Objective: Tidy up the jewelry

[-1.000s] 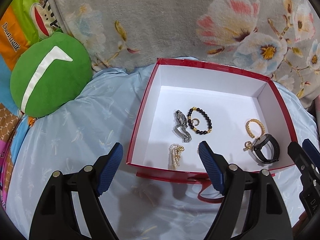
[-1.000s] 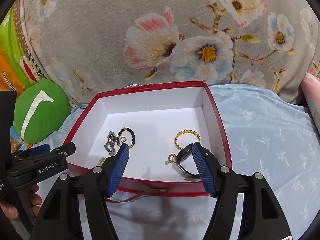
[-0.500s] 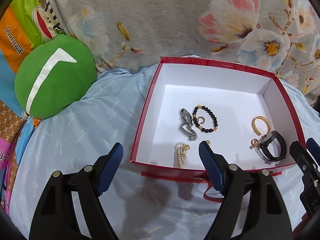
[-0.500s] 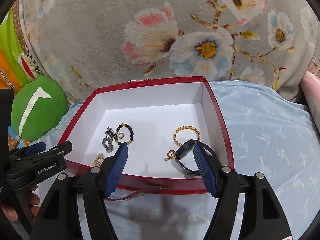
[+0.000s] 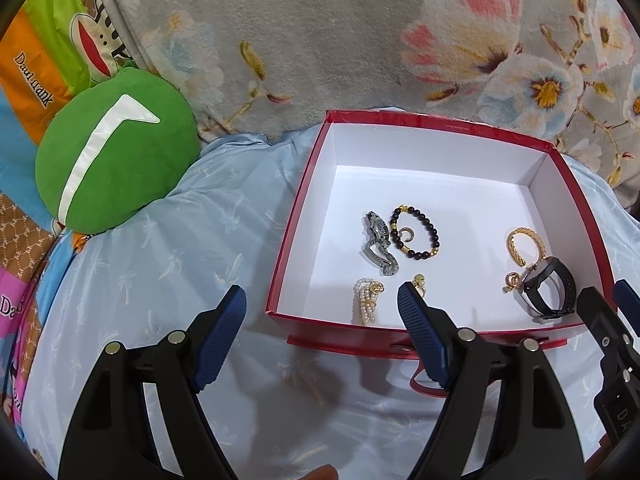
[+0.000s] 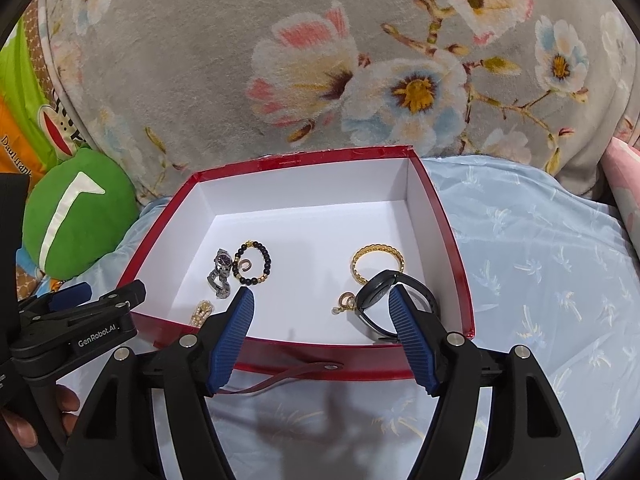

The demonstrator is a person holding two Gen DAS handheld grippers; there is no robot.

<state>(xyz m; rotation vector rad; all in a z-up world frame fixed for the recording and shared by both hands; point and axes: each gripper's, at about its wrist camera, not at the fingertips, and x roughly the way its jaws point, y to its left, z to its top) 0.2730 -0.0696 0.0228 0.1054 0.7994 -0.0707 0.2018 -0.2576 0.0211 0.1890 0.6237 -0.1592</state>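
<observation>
A red box (image 5: 298,204) (image 6: 450,236) with a white inside sits on the blue bedsheet. It holds a silver watch (image 5: 378,248) (image 6: 220,270), a black bead bracelet (image 5: 416,232) (image 6: 254,262), a pearl bracelet (image 5: 366,300) (image 6: 201,312), a gold bracelet (image 5: 522,246) (image 6: 376,262), a small gold ring charm (image 5: 512,280) (image 6: 346,302) and a black watch (image 5: 548,288) (image 6: 380,294). My left gripper (image 5: 320,300) is open and empty, just short of the box's front left corner. My right gripper (image 6: 322,300) is open and empty over the box's front wall.
A green round cushion (image 5: 114,156) (image 6: 76,216) lies left of the box. A grey floral blanket (image 5: 360,40) (image 6: 360,60) rises behind it. A red strap (image 6: 288,376) hangs from the box front. Blue sheet (image 6: 552,264) spreads to the right.
Both grippers have drawn back and up slightly from the box, so more of the box floor and the jewelry shows. Both stay open. The jewelry has not moved.
</observation>
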